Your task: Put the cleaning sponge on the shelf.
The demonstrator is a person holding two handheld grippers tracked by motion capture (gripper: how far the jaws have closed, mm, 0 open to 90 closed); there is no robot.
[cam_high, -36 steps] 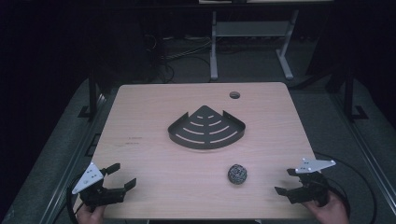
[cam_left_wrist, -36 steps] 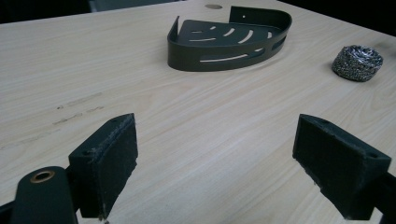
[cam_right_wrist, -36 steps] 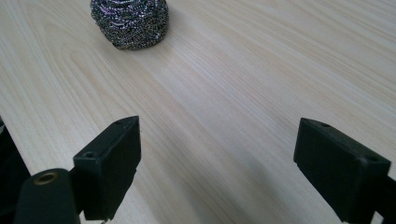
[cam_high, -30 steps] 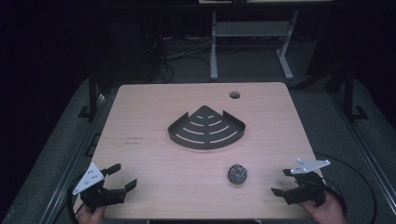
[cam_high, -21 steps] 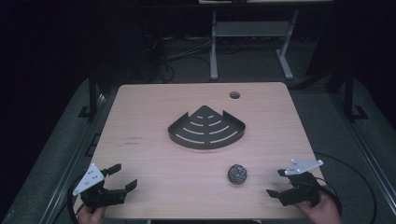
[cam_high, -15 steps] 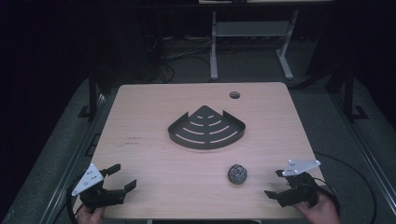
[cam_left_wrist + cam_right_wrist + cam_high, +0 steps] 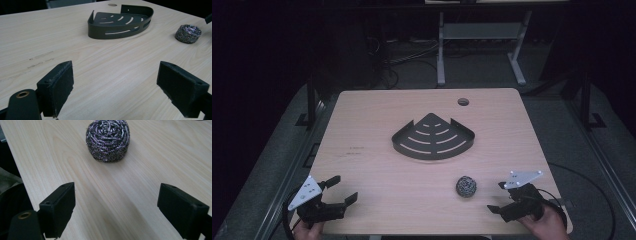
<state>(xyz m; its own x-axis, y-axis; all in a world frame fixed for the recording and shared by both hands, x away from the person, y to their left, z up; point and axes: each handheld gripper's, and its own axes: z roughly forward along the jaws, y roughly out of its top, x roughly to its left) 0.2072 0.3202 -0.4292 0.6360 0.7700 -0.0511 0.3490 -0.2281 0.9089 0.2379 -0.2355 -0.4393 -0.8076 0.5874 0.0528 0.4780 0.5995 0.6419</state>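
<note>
At the near edge of the wooden counter (image 7: 377, 125), the left gripper (image 7: 343, 190) sat over the near left corner with its fingers (image 7: 56, 86) spread wide apart and nothing between them. It was held from below by a hand (image 7: 307, 231) at the bottom of the high view. Over the near right corner, the right gripper (image 7: 497, 196) was likewise held with its fingers (image 7: 58, 206) wide apart and empty, pointing across the counter toward the steel wool scrubber (image 7: 108, 140). In the right gripper view the scrubber lay just ahead of the open fingers, a little left of the line between them, apart from both and resting on the bare wood. In the high view the scrubber (image 7: 466, 186) lay near the right gripper, to its left, and well apart from the left gripper. Farther back, near the middle of the counter, lay a dark fan-shaped corner tray (image 7: 433, 139) with curved slots in its floor and a low rim; it held nothing, and the scrubber lay on the counter just in front of its right part, not touching it. Beyond the tray, near the far edge, a small round hole (image 7: 463, 102) showed in the counter. Behind the counter stood the grey legs of a metal stand (image 7: 441, 55) on the dark floor.
</note>
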